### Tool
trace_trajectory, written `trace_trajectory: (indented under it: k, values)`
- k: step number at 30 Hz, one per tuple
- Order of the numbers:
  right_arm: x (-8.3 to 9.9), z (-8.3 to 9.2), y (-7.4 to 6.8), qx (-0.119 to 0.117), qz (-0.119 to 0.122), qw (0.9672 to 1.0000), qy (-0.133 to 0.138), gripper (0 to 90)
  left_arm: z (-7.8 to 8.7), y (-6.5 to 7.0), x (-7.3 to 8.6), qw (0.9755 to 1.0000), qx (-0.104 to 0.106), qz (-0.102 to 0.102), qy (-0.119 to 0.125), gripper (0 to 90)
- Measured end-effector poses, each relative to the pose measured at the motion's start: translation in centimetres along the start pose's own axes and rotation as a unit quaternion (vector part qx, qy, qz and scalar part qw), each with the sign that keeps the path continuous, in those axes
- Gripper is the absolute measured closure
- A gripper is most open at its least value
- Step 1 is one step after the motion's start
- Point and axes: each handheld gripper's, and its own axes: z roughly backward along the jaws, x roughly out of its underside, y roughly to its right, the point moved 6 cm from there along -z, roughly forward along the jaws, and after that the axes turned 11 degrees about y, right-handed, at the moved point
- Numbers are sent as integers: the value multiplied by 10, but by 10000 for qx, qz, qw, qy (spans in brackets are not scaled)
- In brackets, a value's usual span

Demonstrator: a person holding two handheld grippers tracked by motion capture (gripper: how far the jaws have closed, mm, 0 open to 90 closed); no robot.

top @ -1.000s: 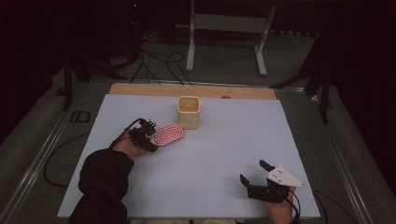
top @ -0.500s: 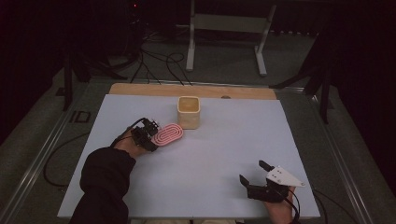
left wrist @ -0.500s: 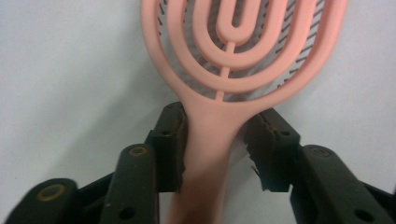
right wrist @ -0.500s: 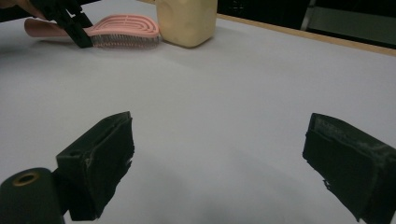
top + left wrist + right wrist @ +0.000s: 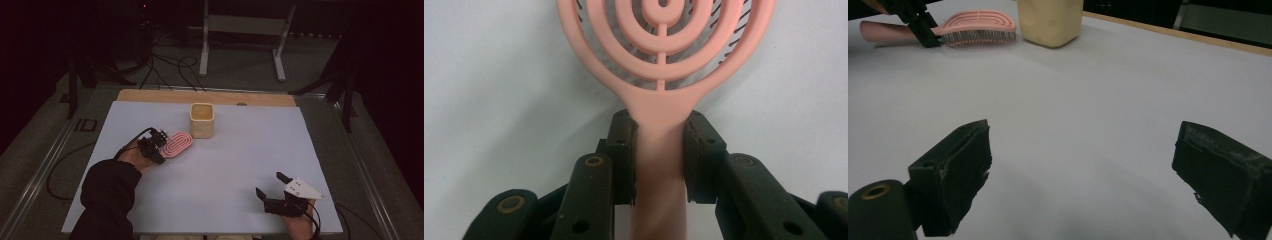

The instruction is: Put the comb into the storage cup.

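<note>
Beside the cup [image 5: 202, 120], left tool [image 5: 151, 148] clamps hairbrush [image 5: 177, 143] handle, head cupward.

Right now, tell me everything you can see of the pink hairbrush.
The pink hairbrush looks like smooth plastic: an oval head of open concentric rings, dark bristles facing down, and a straight handle. It lies flat on the white table, its head close beside the cream cup. The left gripper has just closed its fingers on the handle.
</note>
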Motion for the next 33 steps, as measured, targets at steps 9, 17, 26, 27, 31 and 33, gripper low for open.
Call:
trace_trajectory:
  k: [9, 17, 26, 27, 31, 33]
  values:
    - [0, 0, 1, 6, 7, 10000, 11, 85, 11, 3, 3, 9988, -167, 75, 448, 703]
    - [0, 0, 0, 4, 8, 10000, 9, 85, 27, 8, 7, 9936, -421, 190, 1030, 703]
    - [0, 0, 0, 8, 14, 10000, -4, 85, 42, 18, 9, 9852, -593, 271, 1585, 703]
    - [0, 0, 0, 8, 14, 10000, -4, 85, 42, 18, 9, 9852, -593, 271, 1585, 702]
    - [1, 0, 1, 14, 32, 10000, -14, 85, 45, 23, 10, 9804, -685, 324, 1817, 702]
    - [1, 0, 1, 15, 22, 10000, -14, 85, 46, 24, 11, 9795, -700, 317, 1862, 702]
